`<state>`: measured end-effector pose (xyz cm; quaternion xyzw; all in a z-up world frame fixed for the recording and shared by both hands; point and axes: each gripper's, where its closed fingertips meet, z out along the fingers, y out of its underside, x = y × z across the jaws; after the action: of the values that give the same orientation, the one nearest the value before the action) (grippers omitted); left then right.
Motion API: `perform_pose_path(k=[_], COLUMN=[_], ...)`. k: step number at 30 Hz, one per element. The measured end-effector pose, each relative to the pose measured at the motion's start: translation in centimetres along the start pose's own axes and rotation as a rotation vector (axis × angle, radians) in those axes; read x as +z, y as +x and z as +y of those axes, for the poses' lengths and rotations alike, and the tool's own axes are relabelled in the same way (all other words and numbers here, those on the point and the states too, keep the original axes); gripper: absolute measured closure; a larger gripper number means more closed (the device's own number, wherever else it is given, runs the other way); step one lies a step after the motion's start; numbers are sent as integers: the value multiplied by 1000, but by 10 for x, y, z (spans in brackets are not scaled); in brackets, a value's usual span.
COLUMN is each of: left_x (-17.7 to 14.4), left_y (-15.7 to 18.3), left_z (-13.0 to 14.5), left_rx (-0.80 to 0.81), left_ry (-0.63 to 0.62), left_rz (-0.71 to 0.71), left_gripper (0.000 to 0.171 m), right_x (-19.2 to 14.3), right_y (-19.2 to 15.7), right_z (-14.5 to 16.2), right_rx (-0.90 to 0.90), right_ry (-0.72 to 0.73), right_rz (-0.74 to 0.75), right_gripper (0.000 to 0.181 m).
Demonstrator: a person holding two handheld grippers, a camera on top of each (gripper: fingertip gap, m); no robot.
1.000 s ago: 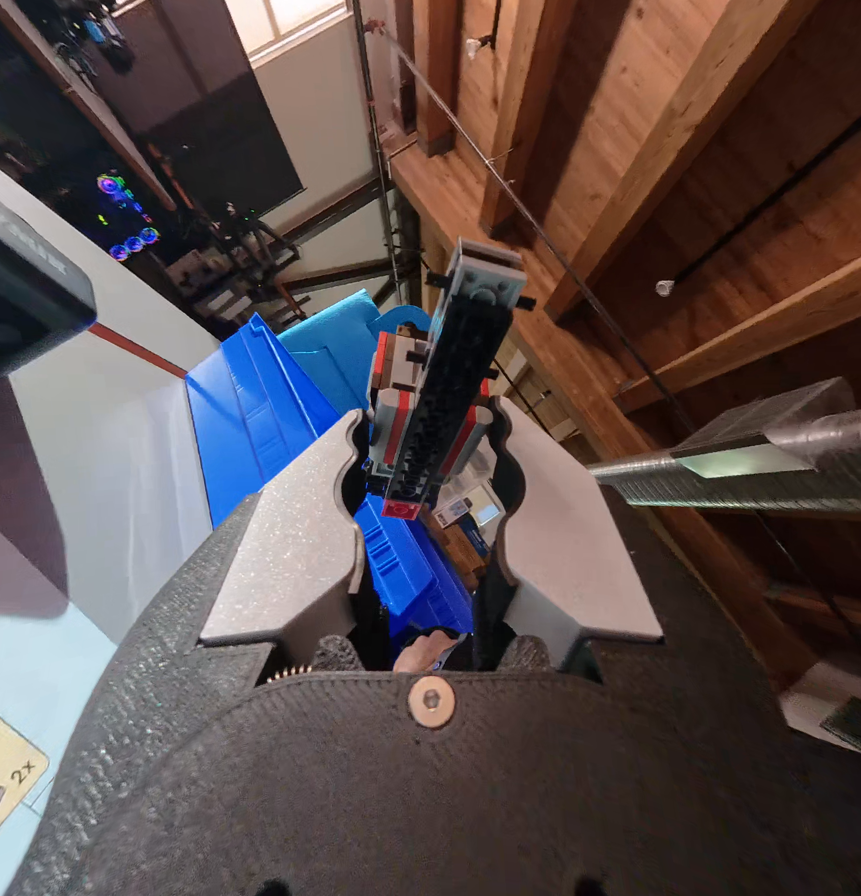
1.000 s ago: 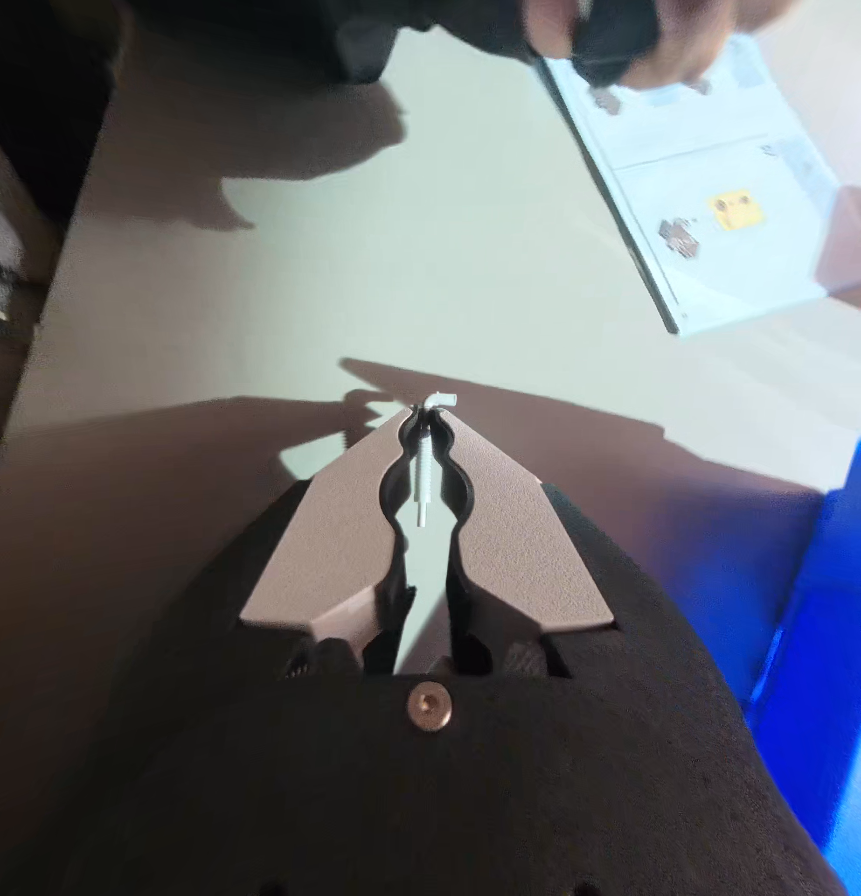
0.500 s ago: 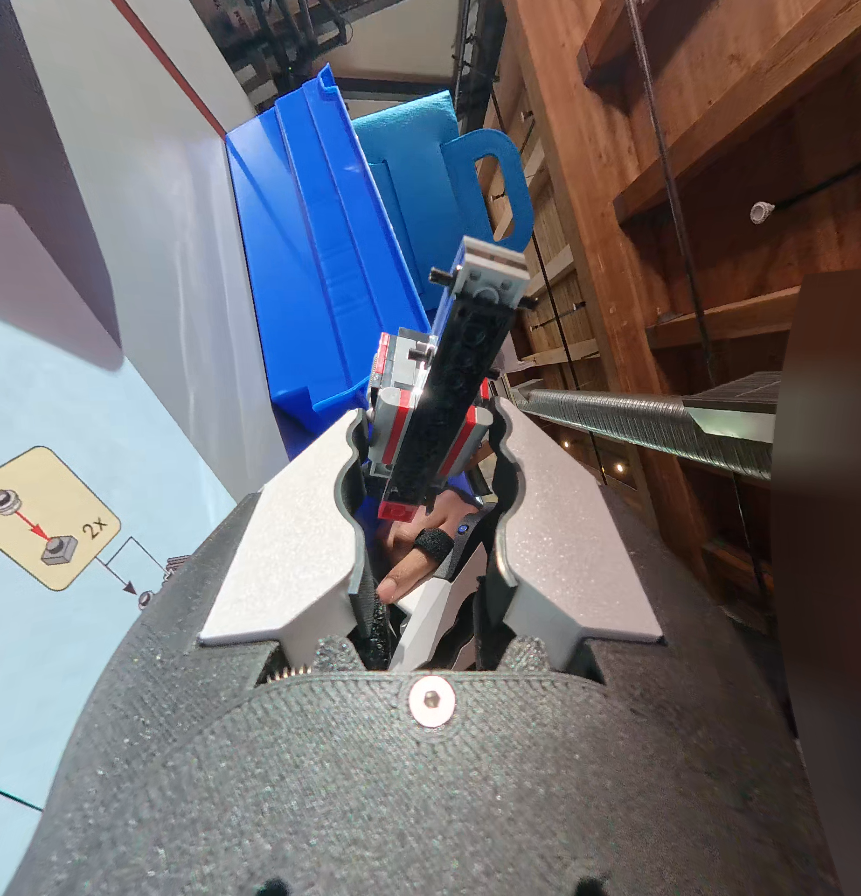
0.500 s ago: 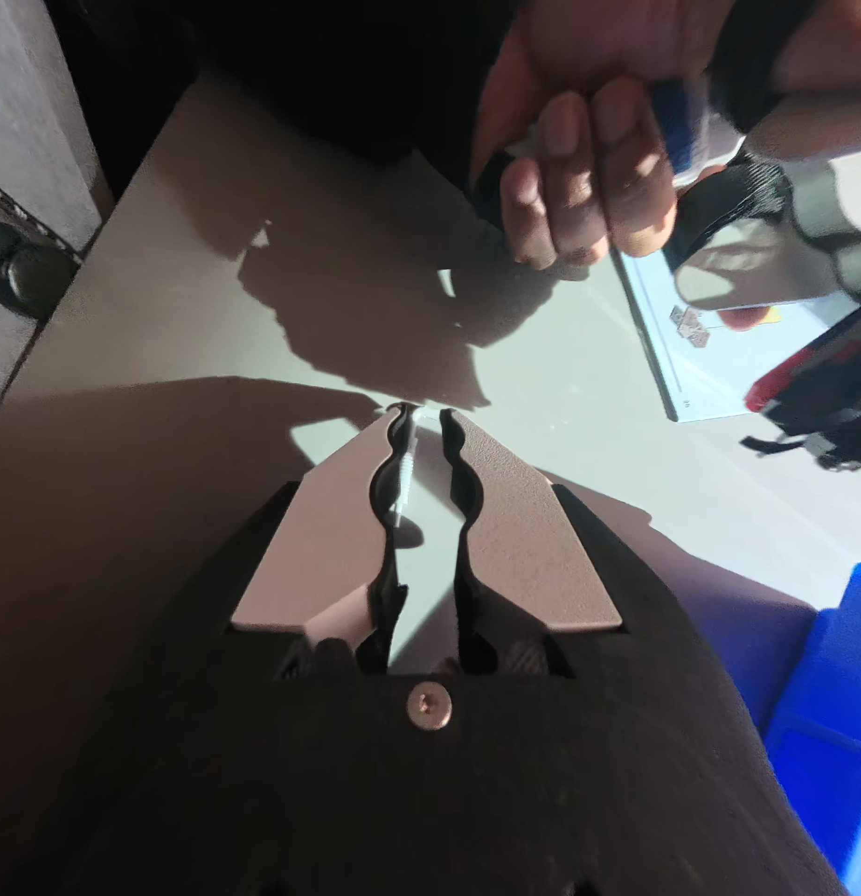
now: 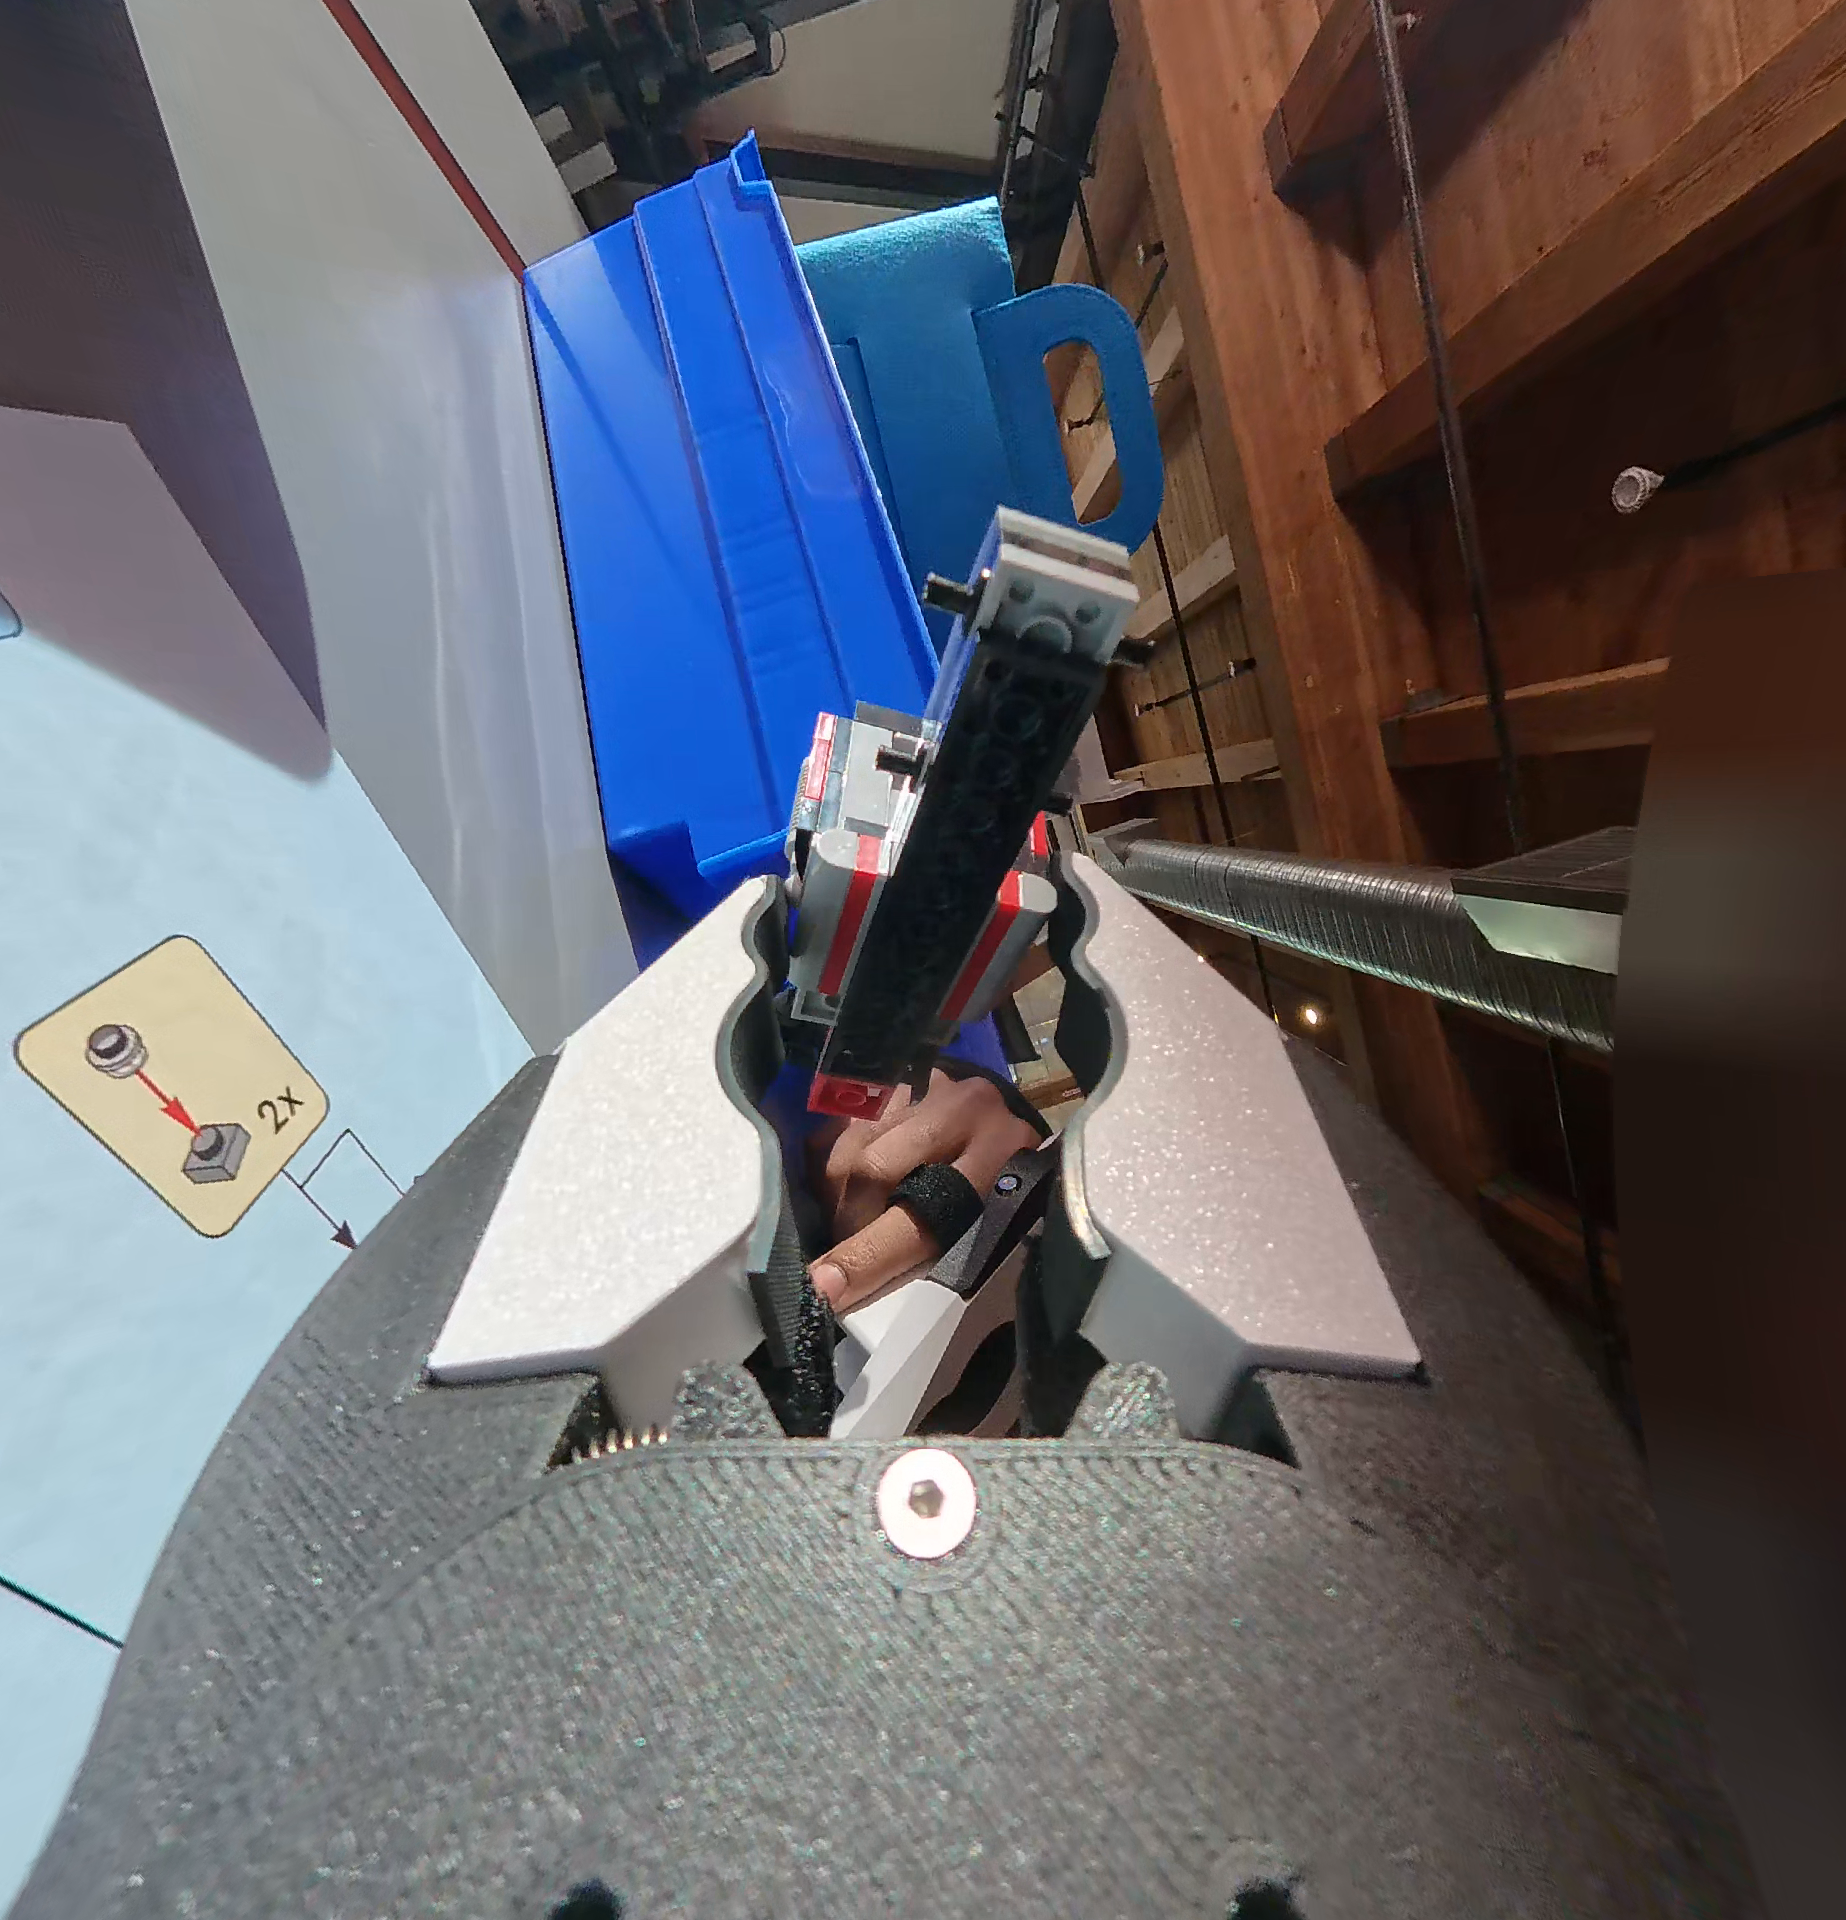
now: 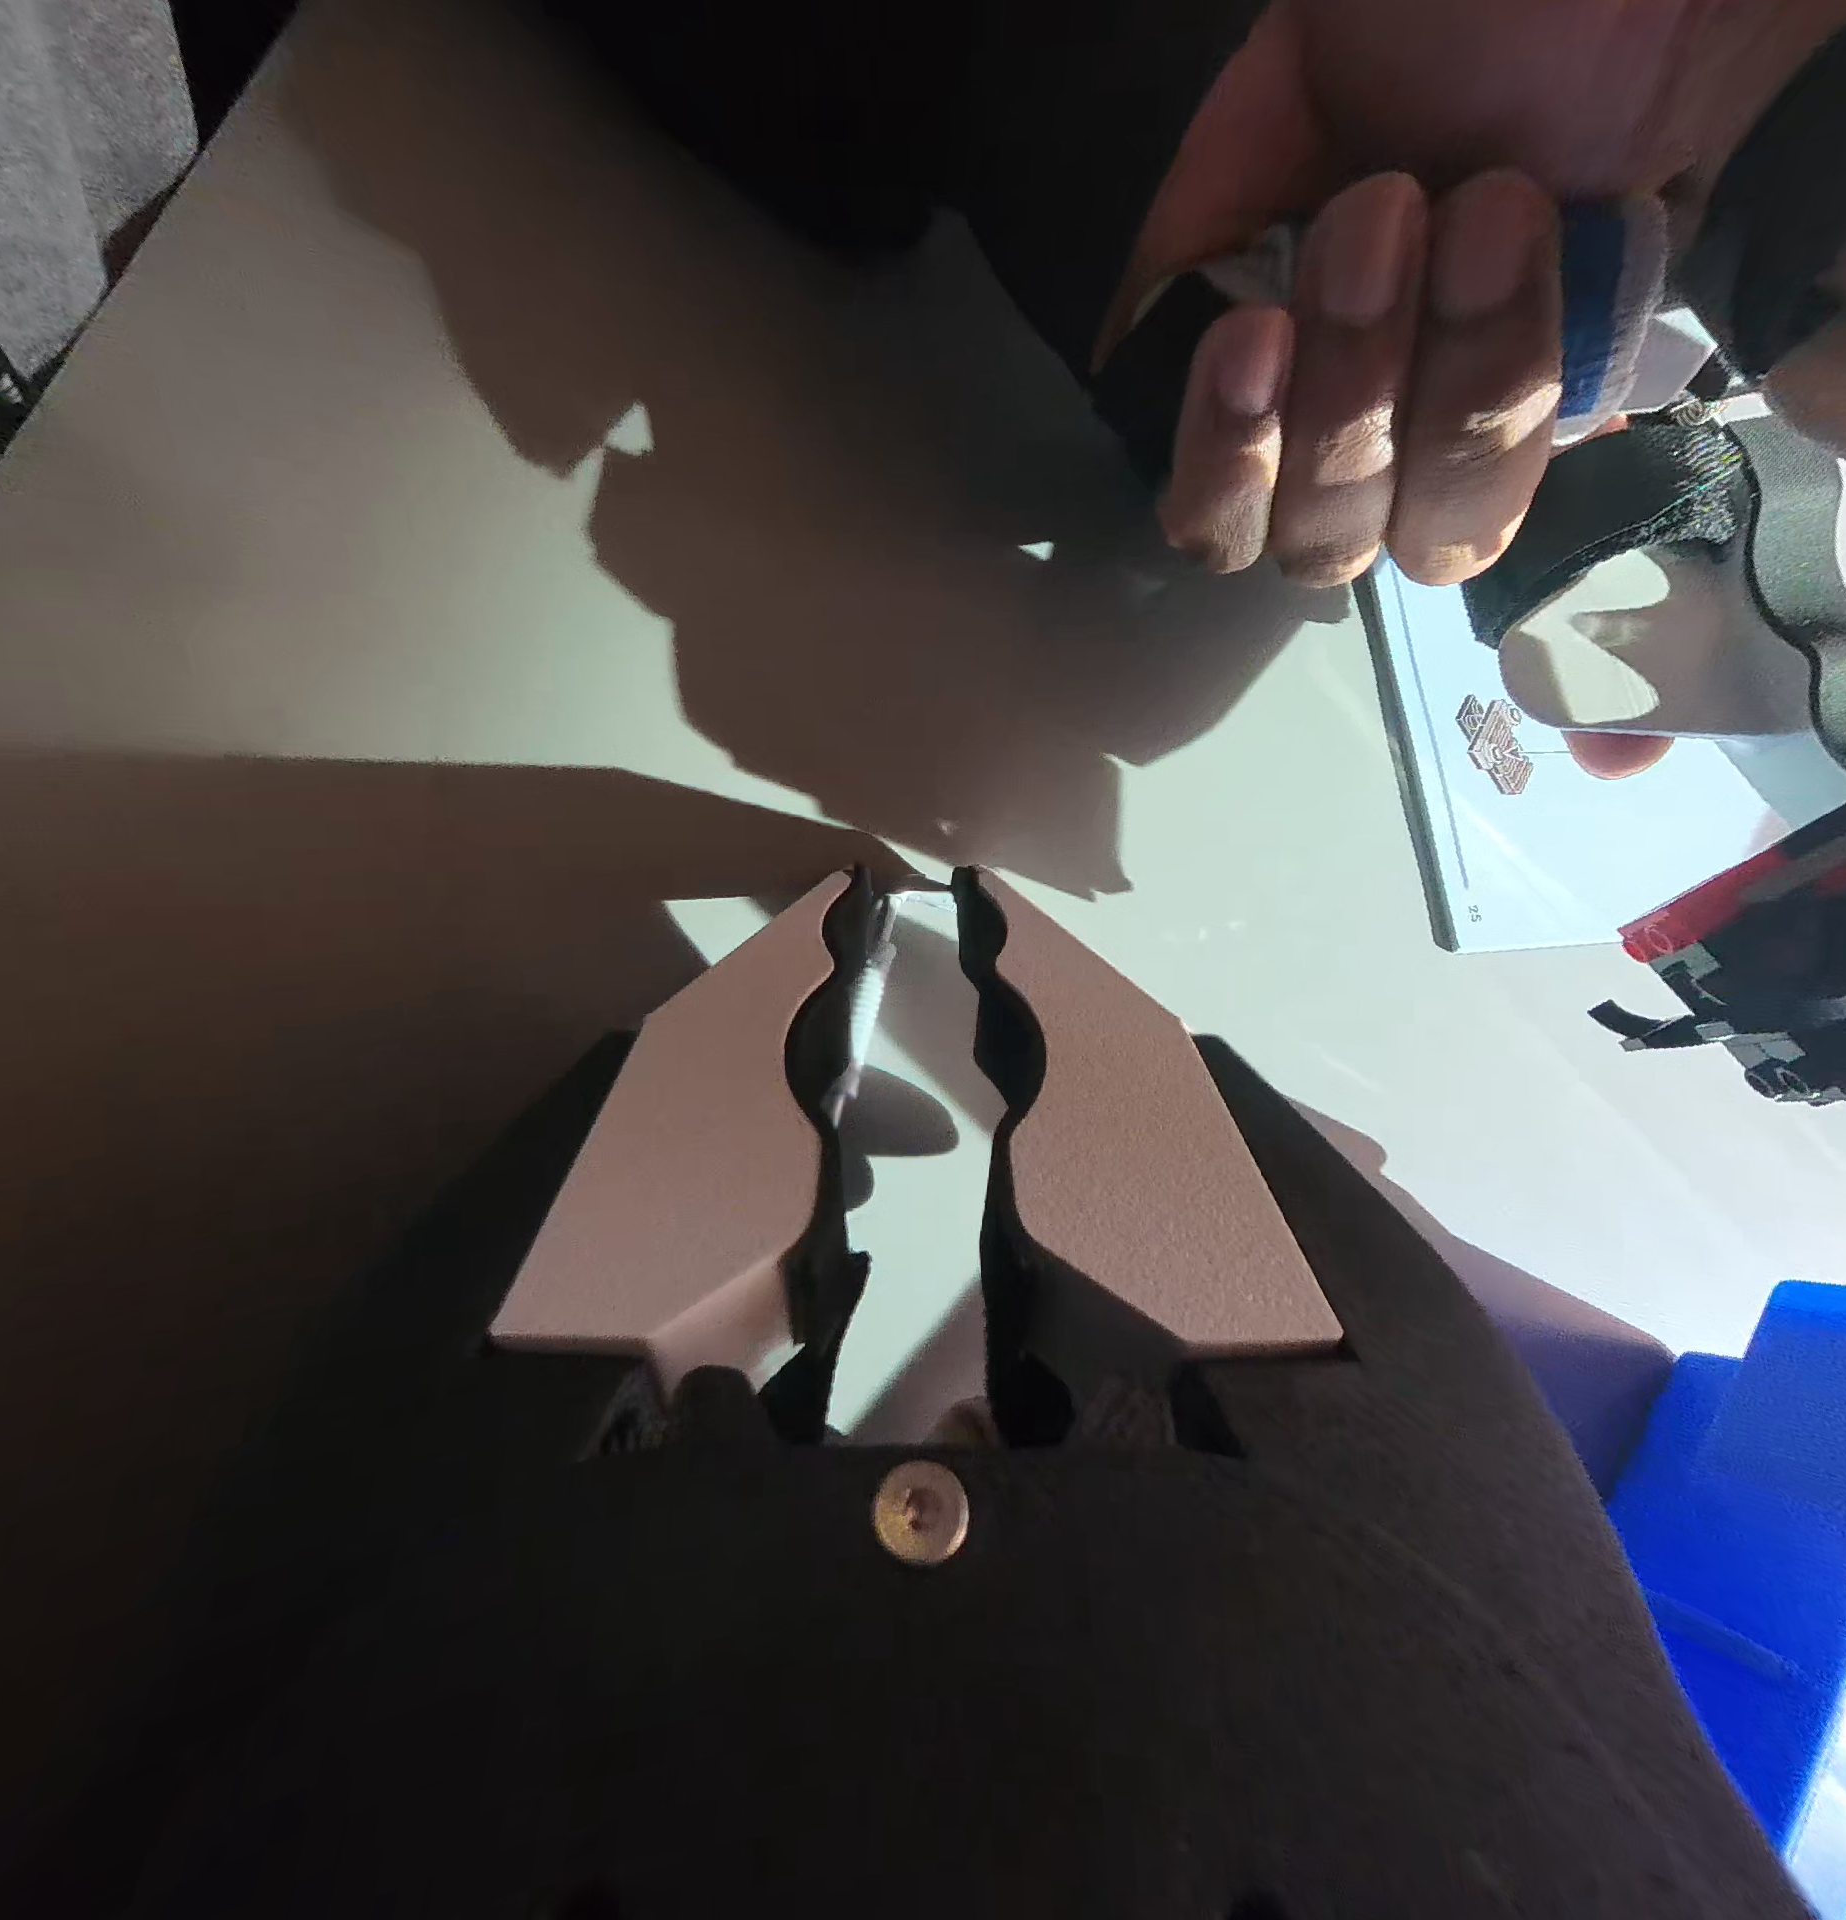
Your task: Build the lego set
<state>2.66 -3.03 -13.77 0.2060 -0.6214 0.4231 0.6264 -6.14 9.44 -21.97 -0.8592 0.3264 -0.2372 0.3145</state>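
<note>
My left gripper [image 5: 919, 878] is shut on a lego assembly [image 5: 992, 790] of black, grey and red parts, held up off the table. The assembly also shows at the right edge of the right wrist view [image 6: 1771, 966]. My right gripper [image 6: 908, 875] is low over the white table [image 6: 379, 520] with its jaws a little apart. A small white ridged lego piece [image 6: 865, 997] lies along its left finger, not pinched. The instruction booklet [image 5: 119, 831] lies open on the table and also shows in the right wrist view [image 6: 1573, 831].
A blue bin [image 5: 690, 520] stands on the table behind the assembly, with a blue handled piece [image 5: 1085, 416] beyond it. The bin's corner shows at the lower right [image 6: 1750, 1507]. A person's hand [image 6: 1366, 364] holds the left gripper above the booklet. Wooden beams are overhead. My right fingertips sit around 15 cm from my left ones.
My right gripper's jaws have parted from the white piece, which now leans on the left finger. The left gripper with the assembly has swung closer to the right one.
</note>
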Motion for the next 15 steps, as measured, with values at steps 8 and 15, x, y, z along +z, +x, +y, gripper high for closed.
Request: perform_pose_path(k=[8, 15], left_x=[1, 1], left_y=[-2, -4], left_z=[2, 2], left_rx=[-7, -5], left_ry=[-13, -12], left_rz=[-9, -21], left_gripper=[121, 121], right_x=[-2, -6], right_y=[2, 8], right_z=[3, -1], right_rx=[30, 56], right_ry=[2, 26], right_rz=[-1, 55], right_gripper=[163, 151])
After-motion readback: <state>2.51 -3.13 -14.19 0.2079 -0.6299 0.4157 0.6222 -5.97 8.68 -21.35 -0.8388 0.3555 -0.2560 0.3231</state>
